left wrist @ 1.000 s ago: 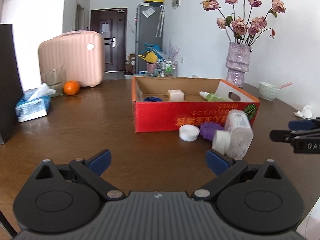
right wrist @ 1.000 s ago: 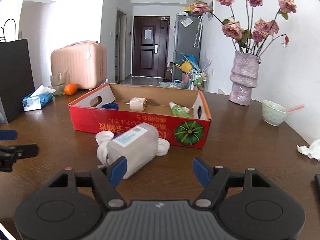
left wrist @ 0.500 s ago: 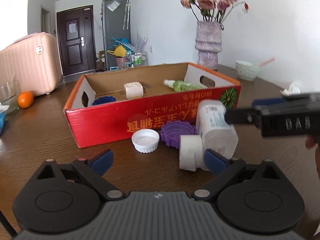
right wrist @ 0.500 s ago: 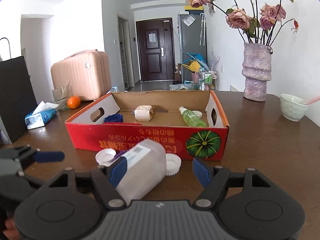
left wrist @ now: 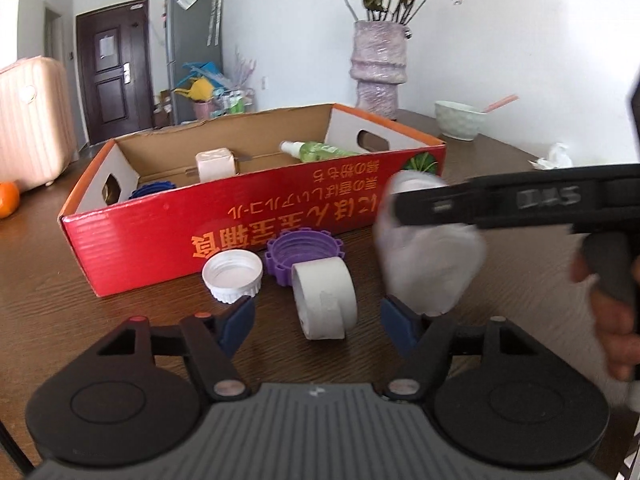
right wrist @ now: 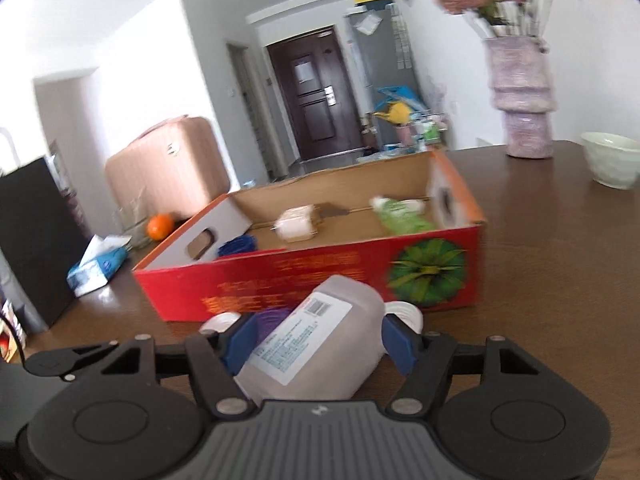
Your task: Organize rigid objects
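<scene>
Right gripper (right wrist: 316, 340): jaws have just been closing, blue pads now against both flanks of the white plastic bottle (right wrist: 316, 344), lower centre of the right wrist view. The bottle lies on its side on the bench (right wrist: 560, 280), in front of the red cardboard box (right wrist: 304, 276).

Left gripper (left wrist: 318, 316): jaws have also just been closing, about half open; the white tape roll (left wrist: 324, 300) stands between them, no pad touching it yet.

Judgement: the bottle looks stiff-walled and light (contents not visible), its plastic and label smooth, so probably slippery. Hold it across the flat flanks at mid-body, not at the neck. The roll looks rigid and light; pinch it across its flat faces, since its curved rim could roll away. The purple cap (left wrist: 304, 254) and white cap (left wrist: 232, 276) lie just behind it.
</scene>
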